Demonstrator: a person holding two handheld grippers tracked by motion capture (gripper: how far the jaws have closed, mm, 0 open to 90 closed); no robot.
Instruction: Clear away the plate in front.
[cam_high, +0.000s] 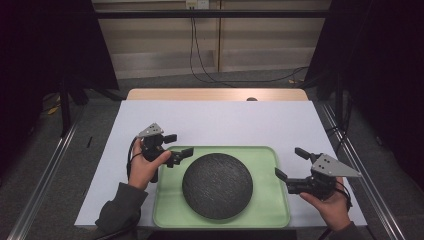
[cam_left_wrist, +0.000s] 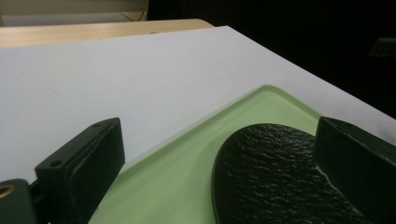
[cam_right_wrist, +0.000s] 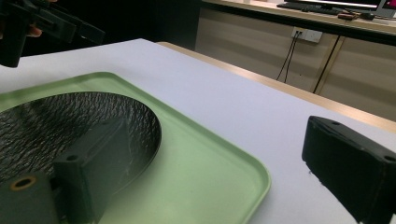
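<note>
Both hand-held grippers wide, empty: left (cam_high: 181, 145), right (cam_high: 289, 162) | round dark textured slate plate (cam_high: 217, 185) flat on pale green plastic tray (cam_high: 270, 210) | grip tray rims evenly (plate could slide)

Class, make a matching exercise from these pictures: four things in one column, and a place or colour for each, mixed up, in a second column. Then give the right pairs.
Things
1. dark round plate
2. green tray
3. left tool
4. right tool

Descriptions
A. open, at the tray's right edge
B. lies on the tray
C. pale green, on the white table top
D. open, over the tray's far left corner

Pairs: 1-B, 2-C, 3-D, 4-A
</note>
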